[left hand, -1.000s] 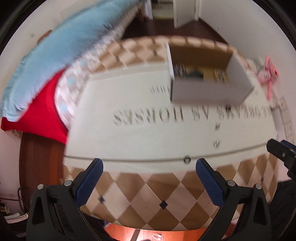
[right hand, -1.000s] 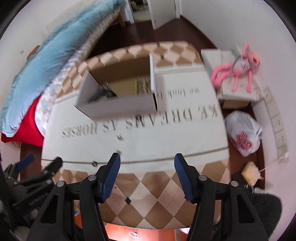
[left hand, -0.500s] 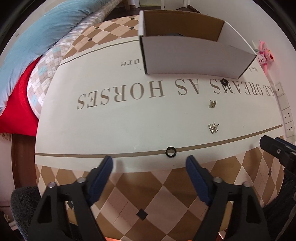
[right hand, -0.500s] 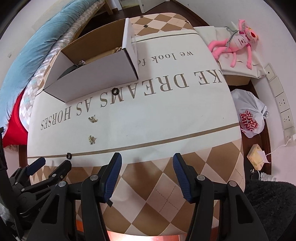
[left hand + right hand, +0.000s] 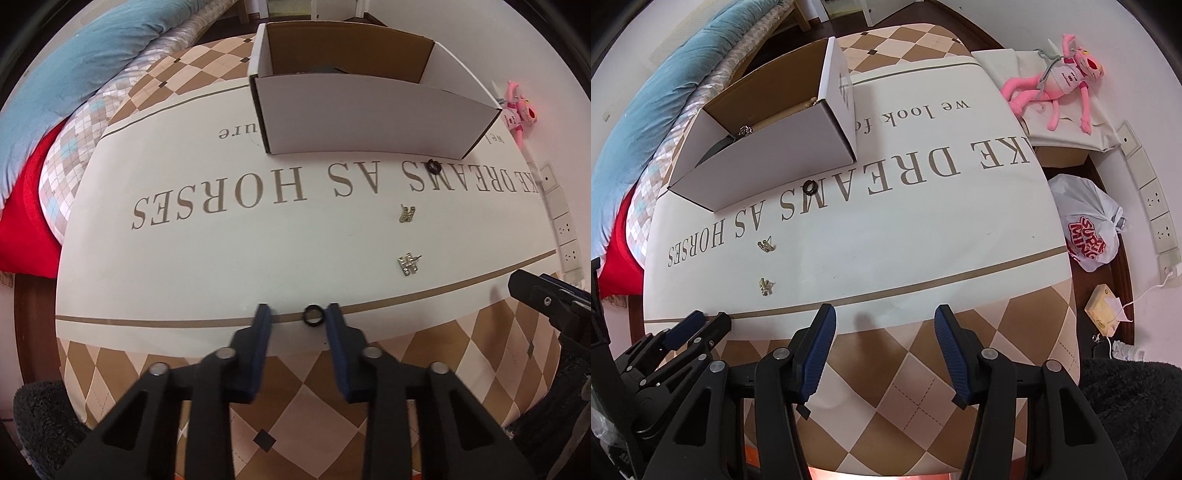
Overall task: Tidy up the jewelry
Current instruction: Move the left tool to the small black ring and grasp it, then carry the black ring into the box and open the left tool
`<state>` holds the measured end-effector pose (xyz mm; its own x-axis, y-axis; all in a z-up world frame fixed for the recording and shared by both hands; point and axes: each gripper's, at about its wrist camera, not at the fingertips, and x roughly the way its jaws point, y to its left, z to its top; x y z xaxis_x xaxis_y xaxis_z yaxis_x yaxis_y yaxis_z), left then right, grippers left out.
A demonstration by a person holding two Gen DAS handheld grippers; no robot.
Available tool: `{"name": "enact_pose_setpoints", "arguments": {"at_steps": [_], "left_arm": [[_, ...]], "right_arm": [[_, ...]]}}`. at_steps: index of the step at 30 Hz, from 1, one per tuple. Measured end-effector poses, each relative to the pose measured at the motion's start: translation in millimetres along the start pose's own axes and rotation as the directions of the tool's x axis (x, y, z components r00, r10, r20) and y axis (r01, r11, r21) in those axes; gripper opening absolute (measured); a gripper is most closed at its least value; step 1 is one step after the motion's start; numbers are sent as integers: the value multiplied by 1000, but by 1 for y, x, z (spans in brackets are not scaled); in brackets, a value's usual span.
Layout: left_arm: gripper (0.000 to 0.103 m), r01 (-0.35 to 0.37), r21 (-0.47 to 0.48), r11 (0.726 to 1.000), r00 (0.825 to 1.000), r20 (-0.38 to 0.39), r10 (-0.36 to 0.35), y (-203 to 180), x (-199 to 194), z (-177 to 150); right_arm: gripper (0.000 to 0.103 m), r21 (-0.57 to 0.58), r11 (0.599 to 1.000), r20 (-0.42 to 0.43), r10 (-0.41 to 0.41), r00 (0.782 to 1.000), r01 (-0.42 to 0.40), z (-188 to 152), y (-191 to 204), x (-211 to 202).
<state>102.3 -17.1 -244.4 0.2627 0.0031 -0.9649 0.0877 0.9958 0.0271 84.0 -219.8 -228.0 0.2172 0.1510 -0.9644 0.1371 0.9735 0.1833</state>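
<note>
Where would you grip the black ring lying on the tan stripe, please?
Pinch the black ring across its outer rim, from above and the near edge; it lies flat on the cloth, already between the left claw fingers.

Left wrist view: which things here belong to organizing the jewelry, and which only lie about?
For the job: black ring between the fingers of the left tool, second black ring, two rhinestone earrings, cardboard box.
Lying about: pink plush toy, blue blanket, red cloth.
</note>
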Motion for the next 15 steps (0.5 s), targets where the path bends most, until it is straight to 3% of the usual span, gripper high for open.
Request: {"name": "enact_pose_setpoints", "arguments": {"at_steps": [2, 7, 15], "left_arm": [[10, 10, 5, 1000, 1000, 2, -10, -1, -1, 0], [10, 14, -3, 1000, 1000, 11, -14, 2, -4, 1], [10, 2, -58, 998, 998, 59, 2, 21, -15, 31]], "right_arm": [[57, -1, 1000, 0, 1, 1000, -1, 1, 0, 0], [57, 6, 1000, 7, 10, 1000, -10, 3, -1, -2], [57, 21, 988, 119, 150, 981, -154, 31, 9, -2]]}}
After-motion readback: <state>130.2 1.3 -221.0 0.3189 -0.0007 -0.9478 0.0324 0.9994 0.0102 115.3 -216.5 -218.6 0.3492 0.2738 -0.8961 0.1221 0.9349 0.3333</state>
